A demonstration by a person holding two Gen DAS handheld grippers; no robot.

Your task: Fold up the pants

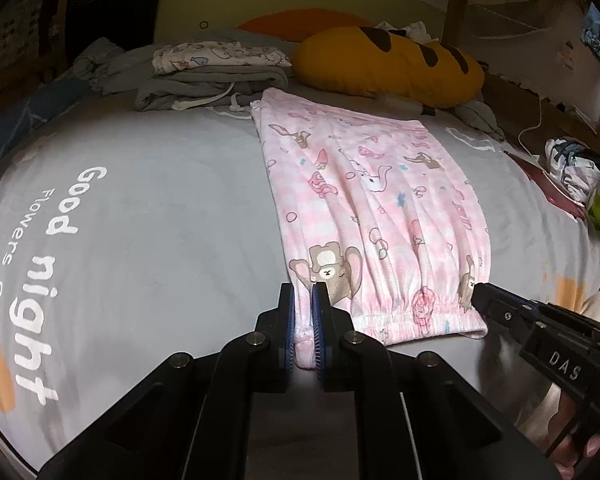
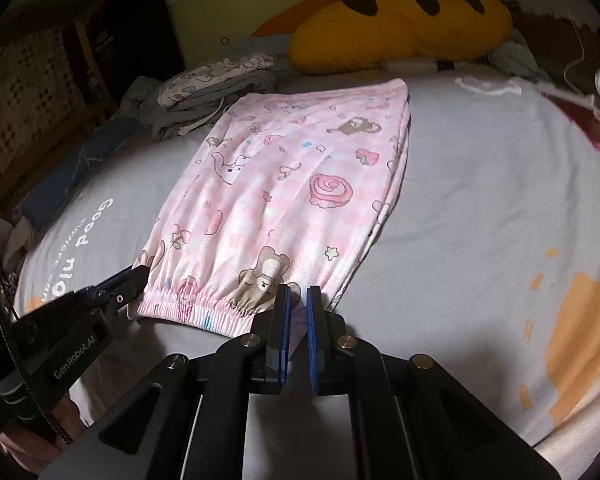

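Note:
Pink cartoon-print pants [image 1: 372, 208] lie folded on the grey bedsheet, elastic waistband nearest me. My left gripper [image 1: 302, 296] is shut on the waistband's left corner; pink fabric is pinched between its blue pads. In the right wrist view the pants [image 2: 284, 184] stretch away from me, and my right gripper [image 2: 299, 300] is shut on the waistband's right corner. Each gripper shows in the other's view: the right gripper [image 1: 478, 292] at the waistband's right end, the left gripper [image 2: 140, 276] at its left end.
A yellow plush pillow [image 1: 388, 64] lies at the bed's far side. A stack of folded clothes [image 1: 216, 72] sits at the far left. A crumpled bag [image 1: 572, 164] and red item lie at the right edge. The sheet [image 1: 140, 208] bears white "Good night" lettering.

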